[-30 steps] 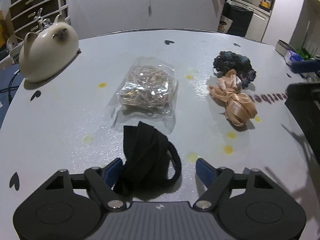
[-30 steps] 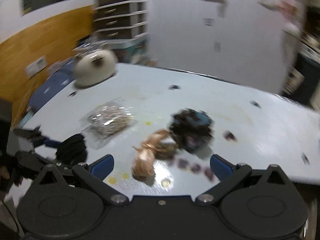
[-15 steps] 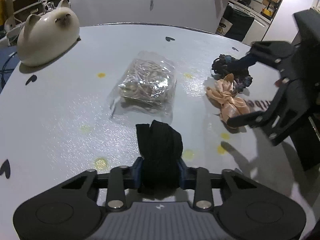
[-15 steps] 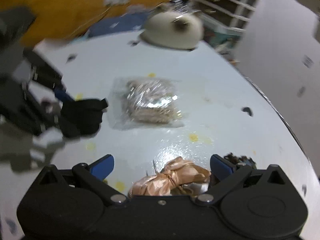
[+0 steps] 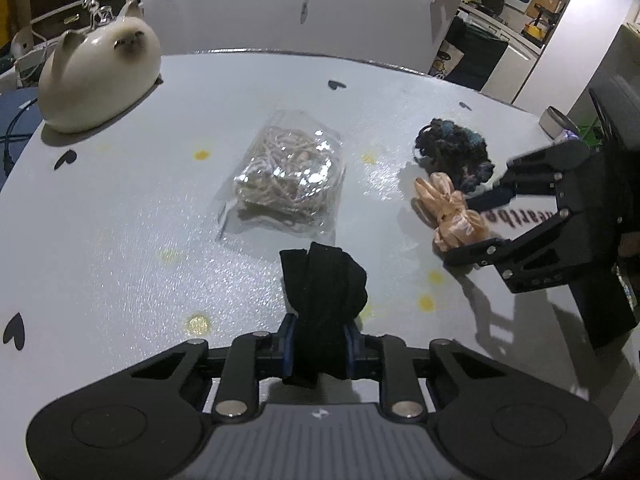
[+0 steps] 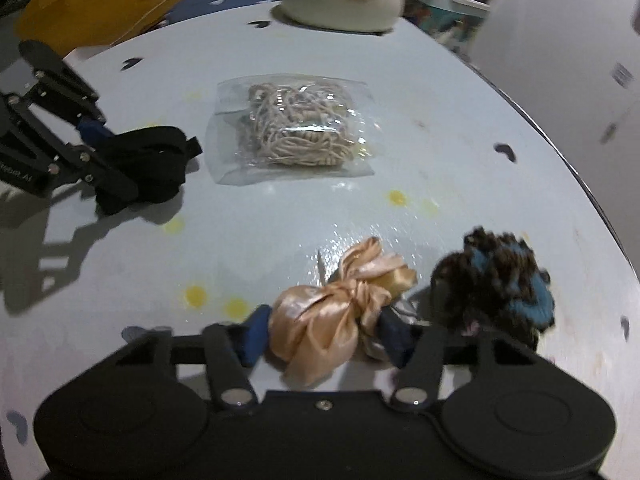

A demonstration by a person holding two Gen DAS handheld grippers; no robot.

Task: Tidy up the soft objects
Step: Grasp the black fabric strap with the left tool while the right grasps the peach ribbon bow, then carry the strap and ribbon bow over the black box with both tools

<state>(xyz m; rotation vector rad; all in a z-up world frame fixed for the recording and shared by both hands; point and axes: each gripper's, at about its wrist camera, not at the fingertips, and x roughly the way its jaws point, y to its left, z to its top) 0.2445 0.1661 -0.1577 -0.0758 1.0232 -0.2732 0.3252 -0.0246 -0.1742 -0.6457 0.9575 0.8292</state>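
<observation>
On the grey table [image 5: 120, 208], our left gripper [image 5: 318, 342] has now squeezed the black band [image 5: 324, 300]; our right gripper [image 6: 320, 336] is closing around the peach scrunchie [image 6: 336, 312], so both can move.

1. Round pale grey table [image 5: 120, 216], printed with small black hearts and yellow dots; some lettering near its right edge.
2. White ceramic cat figure [image 5: 98, 76] sits at the far left edge.
3. Clear plastic bag of beige cords [image 5: 288, 176] lies flat near the middle.
4. Black fabric bundle [image 5: 324, 304] at the near side.
5. Peach satin scrunchie [image 5: 448, 212] on the right, touching the dark blue-black fuzzy scrunchie [image 5: 454, 150] just behind it.
</observation>
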